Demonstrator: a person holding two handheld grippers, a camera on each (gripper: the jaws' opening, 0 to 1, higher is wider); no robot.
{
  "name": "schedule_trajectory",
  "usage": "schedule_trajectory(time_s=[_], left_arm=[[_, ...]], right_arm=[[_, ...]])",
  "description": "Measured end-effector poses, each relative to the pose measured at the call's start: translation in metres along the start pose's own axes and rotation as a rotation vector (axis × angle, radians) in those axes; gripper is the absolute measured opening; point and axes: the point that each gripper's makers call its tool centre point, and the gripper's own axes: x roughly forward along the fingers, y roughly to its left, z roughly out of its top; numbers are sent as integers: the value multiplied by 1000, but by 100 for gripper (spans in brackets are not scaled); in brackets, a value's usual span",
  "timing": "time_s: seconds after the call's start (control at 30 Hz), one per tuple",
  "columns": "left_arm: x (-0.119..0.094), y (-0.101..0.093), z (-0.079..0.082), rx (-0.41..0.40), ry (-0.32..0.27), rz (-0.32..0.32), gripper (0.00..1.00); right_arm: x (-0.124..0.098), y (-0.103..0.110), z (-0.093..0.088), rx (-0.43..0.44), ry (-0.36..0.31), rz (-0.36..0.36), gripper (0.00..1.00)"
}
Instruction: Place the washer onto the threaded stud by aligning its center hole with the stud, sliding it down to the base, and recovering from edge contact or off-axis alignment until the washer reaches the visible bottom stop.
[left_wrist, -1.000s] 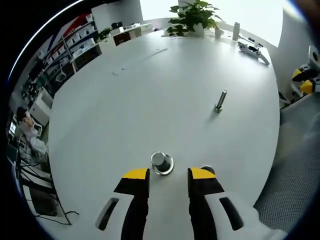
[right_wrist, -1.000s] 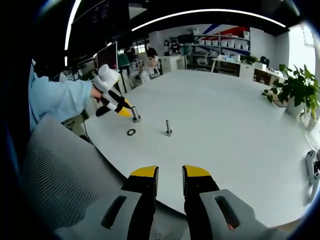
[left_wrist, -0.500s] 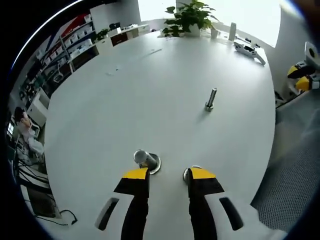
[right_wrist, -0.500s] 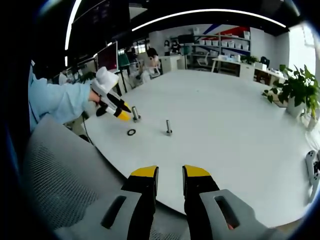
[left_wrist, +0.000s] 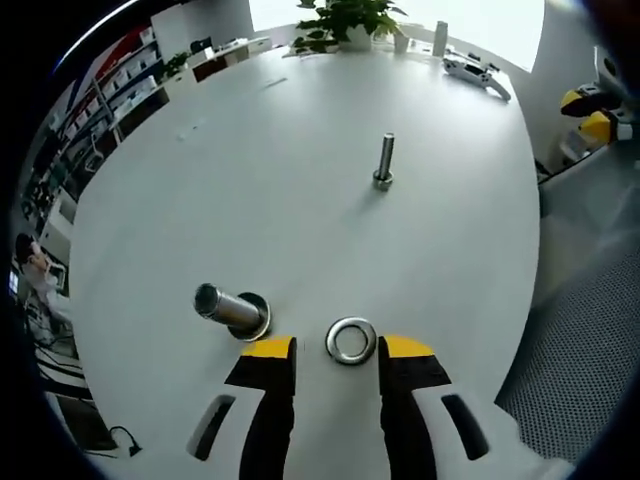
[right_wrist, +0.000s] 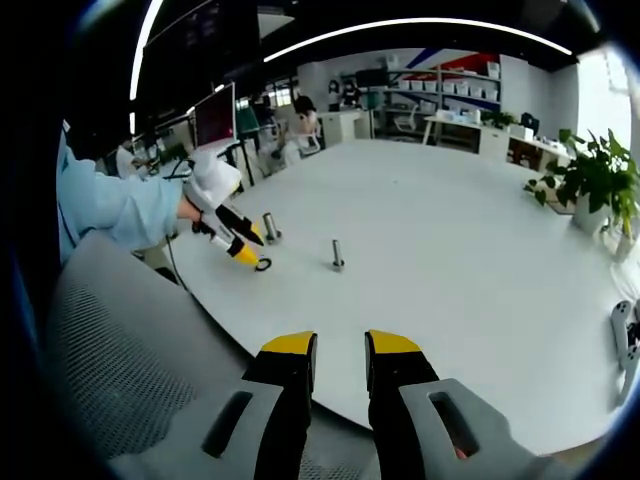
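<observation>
A steel washer (left_wrist: 351, 340) lies flat on the white table (left_wrist: 300, 220), just ahead of my left gripper (left_wrist: 338, 350), which is open with its yellow-tipped jaws on either side of the washer. A thick threaded stud (left_wrist: 230, 309) stands on its round base just left of the left jaw. A thinner stud (left_wrist: 384, 160) stands farther out. From the right gripper view, the left gripper (right_wrist: 246, 254) is held by a gloved hand at the washer (right_wrist: 263, 265), near the two studs (right_wrist: 269, 227) (right_wrist: 337, 255). My right gripper (right_wrist: 341, 345) is open and holds nothing.
A grey mesh chair (right_wrist: 120, 370) sits under my right gripper by the table's near edge. A potted plant (left_wrist: 340, 15) and a white device (left_wrist: 478, 75) stand at the table's far side. Shelves and desks line the room beyond.
My left gripper has shifted from the thick stud over to the washer, which now lies between its jaw tips. The right gripper has stayed still.
</observation>
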Motion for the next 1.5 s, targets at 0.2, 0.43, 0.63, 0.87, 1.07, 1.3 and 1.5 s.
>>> schedule_trajectory(time_s=[0.2,0.43,0.63,0.87,1.07,1.3,1.5], left_arm=[[10,-11,-4,35,23,-17,30],[12,-13,-2,51,19,-20,30],[12,-13,-3,29,19,-24,28],[12,-14,-3,29,11,-32,27],[12,-16,-3,39,9,-40,21],[11,-16,-2,28,10,-28,21],[5,-18,-2,39,46,-38,0]], right_arm=[[0,0,0,1,0,0,22],[0,-1,0,4,-3,-1,22],[0,0,0,3,-1,2,22],[0,0,0,2,-2,4,22],[-1,0,0,2,-3,2,22],[-1,0,0,3,-3,-1,22],[-1,0,0,4,0,-2,22]])
